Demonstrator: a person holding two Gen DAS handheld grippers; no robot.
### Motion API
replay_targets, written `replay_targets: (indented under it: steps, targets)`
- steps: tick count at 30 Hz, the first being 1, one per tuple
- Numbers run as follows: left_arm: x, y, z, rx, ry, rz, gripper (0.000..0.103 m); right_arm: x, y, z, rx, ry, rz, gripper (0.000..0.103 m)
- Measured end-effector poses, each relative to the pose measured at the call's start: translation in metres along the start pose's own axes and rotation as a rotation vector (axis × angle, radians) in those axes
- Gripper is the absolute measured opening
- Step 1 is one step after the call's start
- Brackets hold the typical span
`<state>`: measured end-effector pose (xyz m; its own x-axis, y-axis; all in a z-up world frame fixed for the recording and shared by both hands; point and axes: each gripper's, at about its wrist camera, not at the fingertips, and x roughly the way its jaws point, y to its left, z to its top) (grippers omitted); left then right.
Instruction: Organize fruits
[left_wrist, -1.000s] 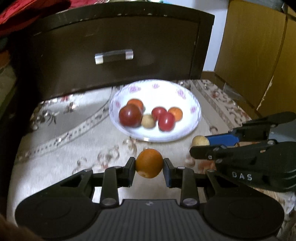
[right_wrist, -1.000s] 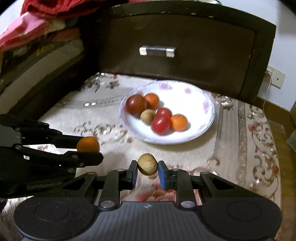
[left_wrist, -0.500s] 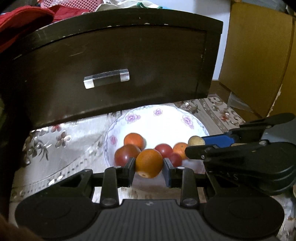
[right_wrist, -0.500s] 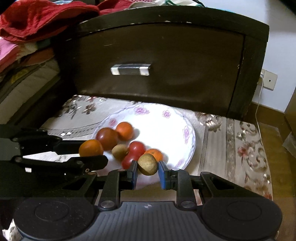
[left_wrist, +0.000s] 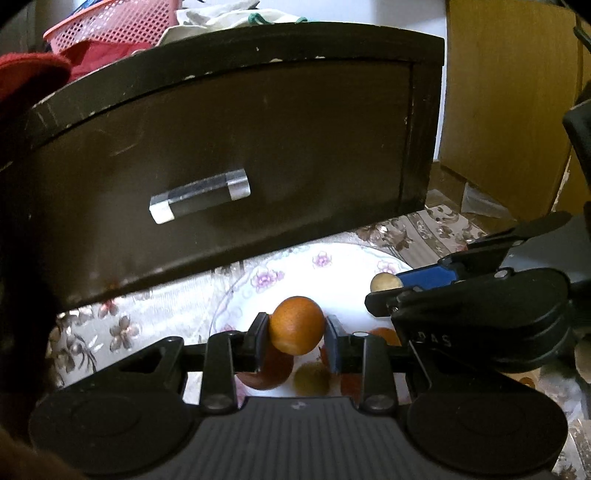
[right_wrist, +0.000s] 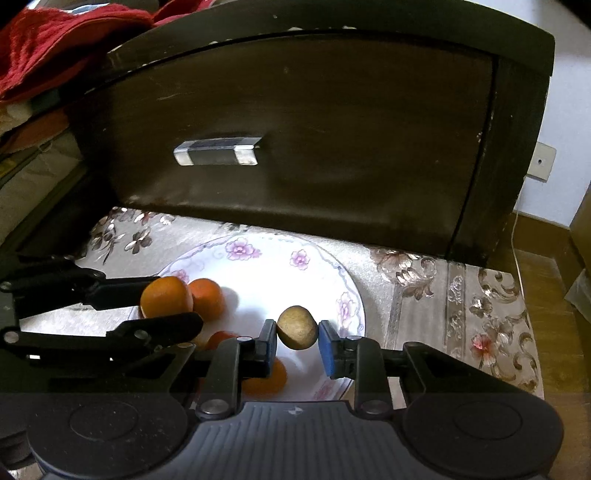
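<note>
Directly beneath both grippers lies the white flower-rimmed china plate (right_wrist: 347, 295), so the coming move is downward. The left gripper (left_wrist: 295, 334) is closed on a round orange fruit (left_wrist: 297, 325), over the plate's left part where other fruits rest. The right gripper (right_wrist: 297, 338), just beside it, pinches a small brownish-tan round fruit (right_wrist: 297, 328) above bare china, nearer the right rim; neither fruit has a long axis
</note>
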<state>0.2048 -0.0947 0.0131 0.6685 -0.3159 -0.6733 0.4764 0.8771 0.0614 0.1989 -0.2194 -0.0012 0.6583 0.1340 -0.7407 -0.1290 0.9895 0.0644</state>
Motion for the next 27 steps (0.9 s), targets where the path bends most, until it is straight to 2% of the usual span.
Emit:
replay_targets:
  steps: [4, 11, 14, 20, 27]
  targets:
    - [0.008, 0.002, 0.002, -0.012, 0.016, -0.001, 0.038, 0.002, -0.003, 0.000, 0.006, -0.007, 0.000, 0.024]
    - [0.005, 0.006, 0.004, -0.033, -0.007, 0.002, 0.039, 0.002, -0.006, 0.001, 0.022, -0.013, 0.021, 0.025]
    - [-0.001, 0.009, 0.008, -0.041, -0.025, 0.005, 0.039, -0.001, -0.006, 0.003, 0.040, -0.023, 0.028, 0.029]
    - [-0.022, 0.015, 0.009, -0.066, -0.049, 0.023, 0.041, -0.013, -0.005, 0.005, 0.046, -0.048, 0.013, 0.031]
    - [-0.045, 0.020, -0.013, -0.127, -0.026, 0.040, 0.044, -0.033, 0.002, -0.005, 0.061, -0.040, 0.009, 0.034]
